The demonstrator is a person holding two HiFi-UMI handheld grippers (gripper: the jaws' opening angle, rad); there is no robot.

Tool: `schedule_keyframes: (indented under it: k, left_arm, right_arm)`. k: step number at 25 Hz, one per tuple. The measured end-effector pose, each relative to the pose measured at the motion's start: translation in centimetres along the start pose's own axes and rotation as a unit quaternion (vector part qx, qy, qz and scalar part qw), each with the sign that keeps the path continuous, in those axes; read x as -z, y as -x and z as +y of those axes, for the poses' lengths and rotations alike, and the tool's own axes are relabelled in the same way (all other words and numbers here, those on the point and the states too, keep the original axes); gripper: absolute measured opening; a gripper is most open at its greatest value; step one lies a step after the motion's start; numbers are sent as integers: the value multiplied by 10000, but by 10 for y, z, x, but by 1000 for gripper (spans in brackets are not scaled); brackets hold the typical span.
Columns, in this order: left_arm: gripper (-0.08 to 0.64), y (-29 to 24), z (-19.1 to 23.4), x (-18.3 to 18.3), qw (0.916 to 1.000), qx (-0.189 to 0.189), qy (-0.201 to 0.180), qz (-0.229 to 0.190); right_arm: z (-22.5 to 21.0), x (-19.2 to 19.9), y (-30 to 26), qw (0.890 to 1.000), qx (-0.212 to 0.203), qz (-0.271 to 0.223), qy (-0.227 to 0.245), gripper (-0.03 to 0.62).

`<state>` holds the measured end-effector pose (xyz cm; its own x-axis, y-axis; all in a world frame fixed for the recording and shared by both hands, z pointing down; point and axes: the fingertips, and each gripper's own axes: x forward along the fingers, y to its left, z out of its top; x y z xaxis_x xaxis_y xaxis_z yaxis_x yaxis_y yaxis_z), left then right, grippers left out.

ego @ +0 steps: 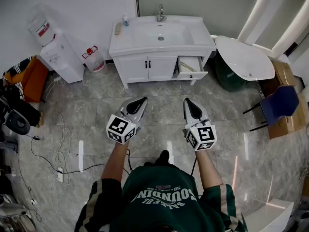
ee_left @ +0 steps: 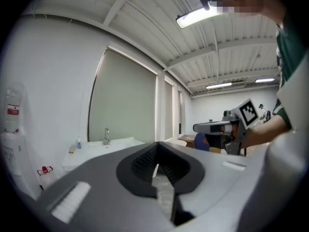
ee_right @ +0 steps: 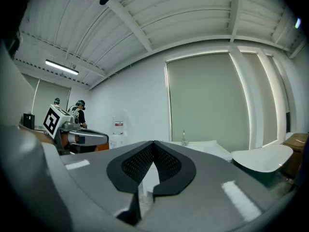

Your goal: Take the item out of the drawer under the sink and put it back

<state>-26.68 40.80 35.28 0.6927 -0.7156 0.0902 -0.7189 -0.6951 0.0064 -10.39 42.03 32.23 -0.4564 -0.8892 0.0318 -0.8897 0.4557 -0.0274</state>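
The person is standing on the tiled floor (ego: 159, 100), well apart from the white cabinet (ego: 147, 67) that is carrying the sink (ego: 161, 33). The person is holding both grippers out in front of the body, side by side and level, and both are pointing toward the cabinet.

The left gripper (ego: 141, 100) is keeping its jaws together. In the left gripper view the two dark pads are meeting at their tips, and nothing is sitting between them. The right gripper (ego: 189, 102) is looking the same: in the right gripper view its jaws are closed tip to tip and are holding nothing. Neither gripper is touching the cabinet or any other thing.

On the right side of the cabinet, under the sink, the drawer (ego: 194, 75) is standing pulled out. A pale long item (ego: 187, 66) is lying inside it; what it is cannot be told from this far. The two cabinet doors beside the drawer are closed.

A faucet (ego: 160, 12) is standing at the back of the sink, and a small bottle (ego: 125, 20) is standing at its left corner. A water dispenser (ego: 60, 57) is standing against the wall to the left, and a blue chair (ego: 280, 103) is standing to the right.
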Motion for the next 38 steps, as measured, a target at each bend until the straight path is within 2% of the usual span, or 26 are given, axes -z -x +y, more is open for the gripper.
schedule_keyframes:
  k: [10,20,38]
  left_arm:
    - [51,-12,3,8,10000,-64,44,4]
    - [51,-27,13,21,9996,-92,250,30]
    - [51,-84,22,33,9986,-399,298,153]
  right_arm:
    - [-18,-3,-3,9999,108,-62,-18,2]
    - [-30,8,-18,9999,89,-10,-122,2]
    - [-97,21,-47,9998,-129,16,-153,2]
